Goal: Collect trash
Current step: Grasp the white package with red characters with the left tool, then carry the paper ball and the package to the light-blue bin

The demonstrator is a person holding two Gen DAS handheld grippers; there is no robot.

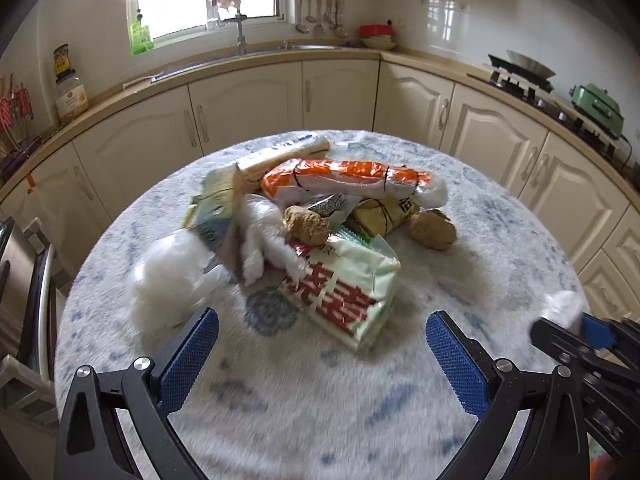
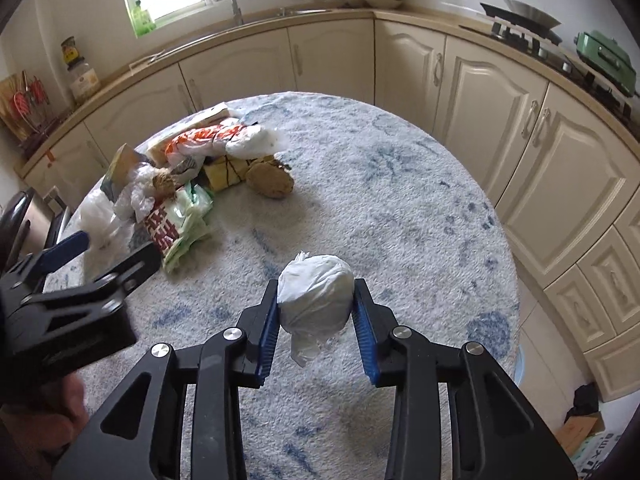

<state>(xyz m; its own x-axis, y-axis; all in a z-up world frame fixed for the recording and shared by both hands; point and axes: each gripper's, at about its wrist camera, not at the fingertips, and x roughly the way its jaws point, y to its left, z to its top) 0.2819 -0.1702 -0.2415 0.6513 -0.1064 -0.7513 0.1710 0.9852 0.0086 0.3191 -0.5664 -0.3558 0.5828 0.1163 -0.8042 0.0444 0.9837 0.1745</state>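
A pile of trash sits on a round table with a white and blue furry cover (image 1: 480,216): an orange and white wrapper (image 1: 348,176), a red and green packet (image 1: 344,292), brown paper balls (image 1: 306,226), white plastic bags (image 1: 168,276). My left gripper (image 1: 322,338) is open and empty, just short of the red and green packet. My right gripper (image 2: 316,300) is shut on a white balled plastic bag (image 2: 314,294) and holds it above the table, right of the pile (image 2: 180,184). The right gripper also shows at the right edge of the left wrist view (image 1: 568,328).
Cream kitchen cabinets (image 1: 248,108) curve around behind the table, with a sink and tap (image 1: 240,36) under a window. A stove with a pan (image 1: 524,72) and a green appliance (image 1: 596,108) stand at the right. A metal rack (image 1: 24,280) is at the left.
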